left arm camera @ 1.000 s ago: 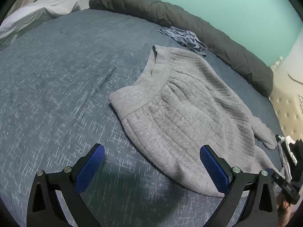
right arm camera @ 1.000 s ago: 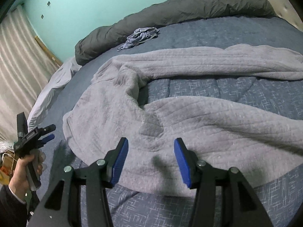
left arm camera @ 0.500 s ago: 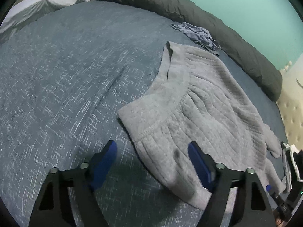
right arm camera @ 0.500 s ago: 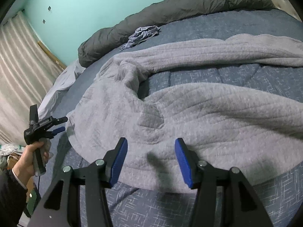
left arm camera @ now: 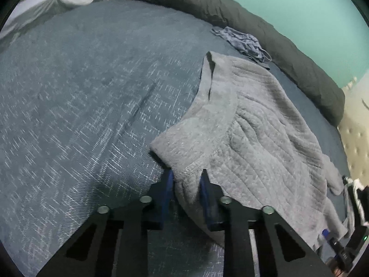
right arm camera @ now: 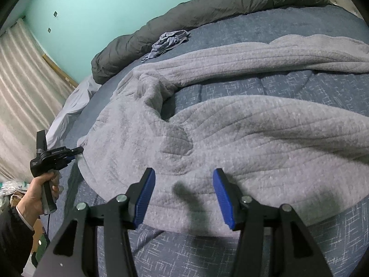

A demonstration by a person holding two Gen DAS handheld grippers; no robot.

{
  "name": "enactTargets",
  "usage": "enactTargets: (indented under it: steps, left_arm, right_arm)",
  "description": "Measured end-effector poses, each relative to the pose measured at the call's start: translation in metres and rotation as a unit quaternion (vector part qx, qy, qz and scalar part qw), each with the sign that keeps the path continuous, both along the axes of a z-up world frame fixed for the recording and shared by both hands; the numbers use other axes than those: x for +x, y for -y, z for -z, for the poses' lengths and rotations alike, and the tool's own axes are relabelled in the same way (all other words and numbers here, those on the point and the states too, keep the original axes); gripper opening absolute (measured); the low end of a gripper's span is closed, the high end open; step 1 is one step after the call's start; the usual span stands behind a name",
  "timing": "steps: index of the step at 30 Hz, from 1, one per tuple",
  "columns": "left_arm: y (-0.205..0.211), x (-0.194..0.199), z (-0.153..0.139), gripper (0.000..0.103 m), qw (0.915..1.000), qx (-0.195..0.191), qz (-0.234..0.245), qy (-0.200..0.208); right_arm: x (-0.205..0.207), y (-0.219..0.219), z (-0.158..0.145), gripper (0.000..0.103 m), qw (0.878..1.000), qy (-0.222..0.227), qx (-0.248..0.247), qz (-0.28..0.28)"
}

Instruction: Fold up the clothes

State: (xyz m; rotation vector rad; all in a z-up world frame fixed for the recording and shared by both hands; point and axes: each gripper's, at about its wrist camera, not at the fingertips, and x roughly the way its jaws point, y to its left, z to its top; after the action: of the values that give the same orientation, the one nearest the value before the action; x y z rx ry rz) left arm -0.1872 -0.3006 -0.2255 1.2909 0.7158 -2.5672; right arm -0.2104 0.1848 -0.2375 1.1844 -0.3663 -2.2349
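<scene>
A second ago the left gripper (left arm camera: 186,176) hung wide open over the blue bed cover (left arm camera: 87,106), short of the grey trousers (left arm camera: 249,133); now it has come forward to the near waistband corner, and its jaws are closing with that corner bunched between the blue pads (left arm camera: 168,184). The cloth there has puckered upward where it lay flat before. The rest of the trousers has not shifted: they lie spread on the cover, waistband toward the open side of the bed, legs running off to the right.

The left gripper tilts steeply down toward the cover. From the right wrist view the left hand (right arm camera: 38,191) grips its handle at the bed's edge, a dark sleeve (right arm camera: 11,235) behind it, the tip touching the trousers' corner.

The right gripper (right arm camera: 183,191) has barely changed: it hovers half open just over the near hem of a trouser leg, pads apart with nothing pinched, angled down at the cover.

Beyond the trousers, a small crumpled blue garment (left arm camera: 242,42) lies beside the dark rolled duvet (left arm camera: 265,37) along the teal wall (left arm camera: 299,7).
</scene>
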Motion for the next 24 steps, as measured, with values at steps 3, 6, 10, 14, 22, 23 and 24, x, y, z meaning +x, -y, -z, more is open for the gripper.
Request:
enactTargets:
  steps: [3, 6, 10, 14, 22, 23, 24]
  left_arm:
    - [-0.003, 0.003, -0.011, 0.013, 0.9998, -0.011, 0.006, -0.012]
    - [-0.005, 0.009, -0.026, 0.011, 0.9996, -0.018, 0.005, -0.021]
    - [-0.004, 0.023, -0.047, 0.008, 0.9992, -0.028, 0.003, -0.029]
    - [0.002, 0.044, -0.063, 0.007, 0.9992, -0.022, -0.001, -0.034]
    - [0.005, 0.080, -0.042, 0.007, 0.9998, -0.009, -0.015, -0.010]
    - [0.007, 0.079, -0.033, 0.007, 0.9998, 0.000, -0.018, -0.002]
    - [0.008, 0.079, -0.029, 0.007, 0.9998, -0.001, -0.019, 0.001]
  right_arm:
    - [0.000, 0.000, -0.001, 0.053, 1.000, -0.001, -0.002, -0.001]
    - [-0.001, -0.001, -0.002, 0.053, 1.000, 0.000, -0.006, 0.001]
    - [-0.002, -0.003, -0.005, 0.053, 1.000, -0.001, -0.016, 0.004]
    - [-0.001, -0.005, -0.011, 0.053, 1.000, -0.004, -0.027, 0.003]
    - [-0.004, -0.013, -0.021, 0.053, 0.999, 0.001, -0.043, 0.001]
    - [-0.005, -0.016, -0.020, 0.053, 0.999, 0.006, -0.043, 0.003]
    - [-0.006, -0.020, -0.018, 0.053, 0.999, 0.014, -0.044, 0.009]
